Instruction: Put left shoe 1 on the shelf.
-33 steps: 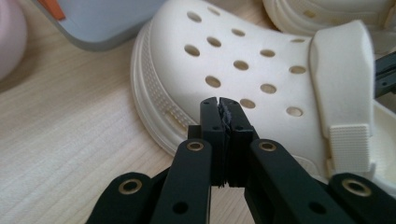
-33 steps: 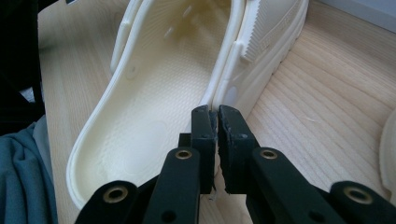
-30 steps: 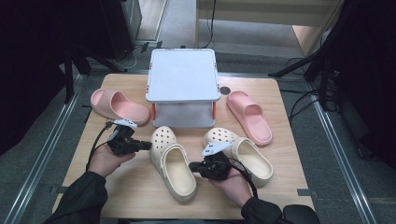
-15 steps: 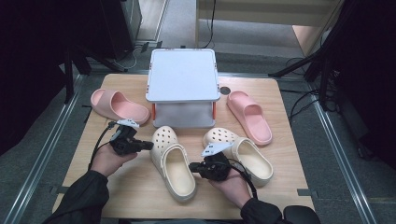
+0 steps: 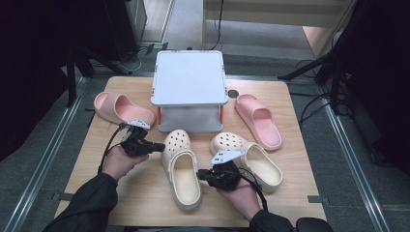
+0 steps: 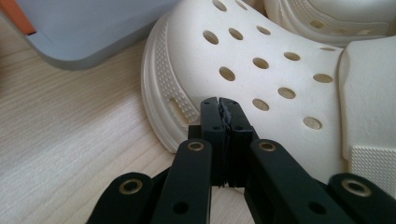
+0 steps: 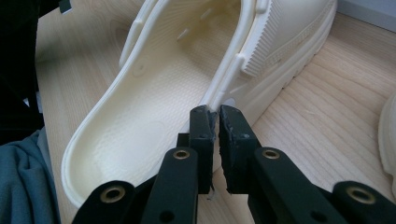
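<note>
both forearms come in from the near edge of the wooden table [image 5: 290, 121], sleeves dark, each hand wrapped around a gripper held low and roughly level. the left gripper [image 5: 153, 145] points at the toe of the near cream clog [image 5: 181, 169]; the right gripper [image 5: 205, 174] points at that clog's other side, near its middle.

the clog is pale cream, with round holes across its toe cap, a ribbed sole edge and an open, dimpled footbed. it lies just in front of the grey stand [image 5: 189, 79], toe toward the stand, beside a second cream clog [image 5: 251, 159].

the left gripper's jaws are pressed together, tips at the clog's toe rim with nothing between them. the right gripper's jaws have just been opening a little; a slim gap remains, and the clog's side rim sits right at the tips, though i cannot tell whether they pinch it.
</note>
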Tool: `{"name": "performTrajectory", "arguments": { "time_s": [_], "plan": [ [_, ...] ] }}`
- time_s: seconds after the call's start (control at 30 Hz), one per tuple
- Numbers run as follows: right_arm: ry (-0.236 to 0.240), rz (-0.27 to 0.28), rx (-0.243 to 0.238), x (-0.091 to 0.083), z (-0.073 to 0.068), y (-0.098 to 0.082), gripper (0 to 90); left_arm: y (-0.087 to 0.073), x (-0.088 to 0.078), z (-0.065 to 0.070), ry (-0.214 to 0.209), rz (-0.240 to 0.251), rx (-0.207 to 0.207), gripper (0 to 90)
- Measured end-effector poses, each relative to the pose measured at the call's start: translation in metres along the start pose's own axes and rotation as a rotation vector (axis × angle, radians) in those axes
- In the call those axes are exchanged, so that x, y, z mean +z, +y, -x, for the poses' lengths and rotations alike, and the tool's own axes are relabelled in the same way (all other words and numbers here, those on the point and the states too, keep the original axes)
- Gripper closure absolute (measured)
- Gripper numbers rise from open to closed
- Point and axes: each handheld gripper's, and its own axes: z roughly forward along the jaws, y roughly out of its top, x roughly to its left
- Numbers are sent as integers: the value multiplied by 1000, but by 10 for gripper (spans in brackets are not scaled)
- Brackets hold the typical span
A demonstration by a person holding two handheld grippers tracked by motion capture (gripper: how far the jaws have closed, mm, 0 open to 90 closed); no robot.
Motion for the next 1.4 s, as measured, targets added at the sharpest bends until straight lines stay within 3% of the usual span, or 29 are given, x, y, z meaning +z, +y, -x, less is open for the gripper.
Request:
{"name": "performTrajectory", "arguments": {
  "time_s": [0.3,0.4,0.47,0.6,0.77,0.93,1.03,1.2,1.4],
  "plan": [
    [-14,5,21,-3,-1,-3,830,9,8,0,-24,-3,-3,890],
    [-23,17,27,-7,0,-3,801,11,5,-2,-25,14,-30,808],
    [-36,46,43,-11,1,-2,721,14,-2,0,-10,39,-34,778],
    [-51,82,91,-17,6,0,550,22,-22,5,-25,107,-28,749],
    [-77,96,90,-18,3,5,464,33,-33,10,-27,112,-3,758],
    [-86,96,85,-16,-2,11,445,48,-47,13,-35,126,23,769],
    [-82,94,105,-11,-3,15,446,60,-58,12,-42,123,38,829],
    [-78,69,118,-6,-2,20,501,73,-70,7,-31,130,36,844],
    [-90,45,126,2,-1,23,480,95,-83,0,-48,147,17,846]
  ]
}}
